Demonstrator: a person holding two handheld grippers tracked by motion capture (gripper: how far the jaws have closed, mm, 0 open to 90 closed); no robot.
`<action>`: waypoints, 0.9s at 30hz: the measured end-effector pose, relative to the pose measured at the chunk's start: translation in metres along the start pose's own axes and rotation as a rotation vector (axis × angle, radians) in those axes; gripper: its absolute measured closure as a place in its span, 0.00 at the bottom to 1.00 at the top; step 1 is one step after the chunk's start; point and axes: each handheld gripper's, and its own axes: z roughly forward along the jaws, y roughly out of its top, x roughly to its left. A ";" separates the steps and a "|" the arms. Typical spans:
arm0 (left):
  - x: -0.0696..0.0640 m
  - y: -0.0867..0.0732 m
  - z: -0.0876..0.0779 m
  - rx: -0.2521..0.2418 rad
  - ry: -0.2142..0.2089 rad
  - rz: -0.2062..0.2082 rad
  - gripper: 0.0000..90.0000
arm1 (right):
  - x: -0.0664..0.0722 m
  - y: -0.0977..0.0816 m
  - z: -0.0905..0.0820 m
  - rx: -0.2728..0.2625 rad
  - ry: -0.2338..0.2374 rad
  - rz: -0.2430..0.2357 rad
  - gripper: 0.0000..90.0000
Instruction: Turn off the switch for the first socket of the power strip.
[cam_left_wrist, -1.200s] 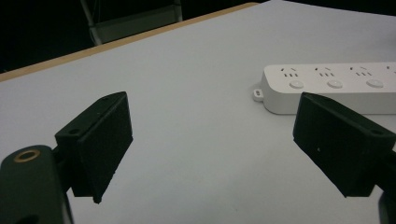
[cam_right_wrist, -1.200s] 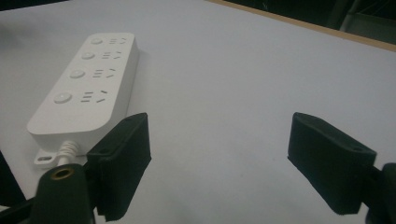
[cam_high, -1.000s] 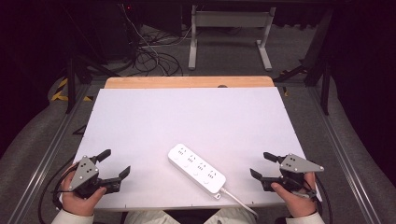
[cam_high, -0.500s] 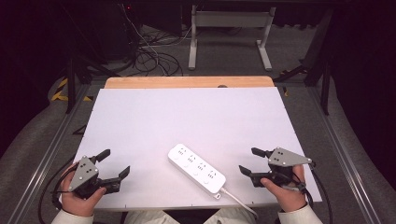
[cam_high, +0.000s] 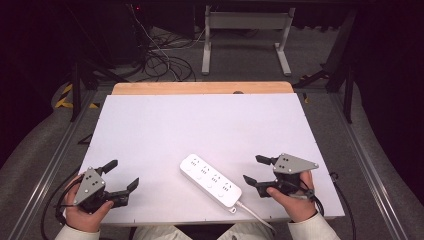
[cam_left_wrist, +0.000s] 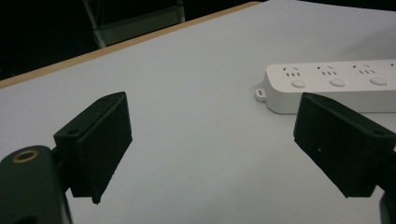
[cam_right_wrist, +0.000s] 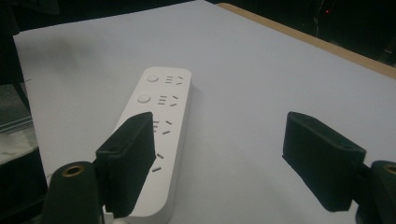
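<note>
Just 1 power strip (cam_high: 210, 180), 2 tongs: L (cam_high: 121, 176), R (cam_high: 255, 169)

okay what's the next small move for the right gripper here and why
Probably ease the right gripper a little further left toward the power strip. Its jaws stand open and empty, just short of the strip's cord end, so a short approach would bring that end between them.
</note>
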 end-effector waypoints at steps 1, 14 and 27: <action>0.000 0.000 0.000 0.001 0.001 0.001 0.13 | 0.001 0.001 0.001 0.001 0.003 -0.002 0.28; -0.001 0.000 0.000 -0.002 -0.002 -0.002 0.13 | 0.013 0.016 0.021 0.003 0.054 -0.042 0.29; -0.001 0.000 -0.001 -0.008 -0.013 -0.006 0.13 | 0.023 0.025 0.038 0.014 0.097 -0.065 0.30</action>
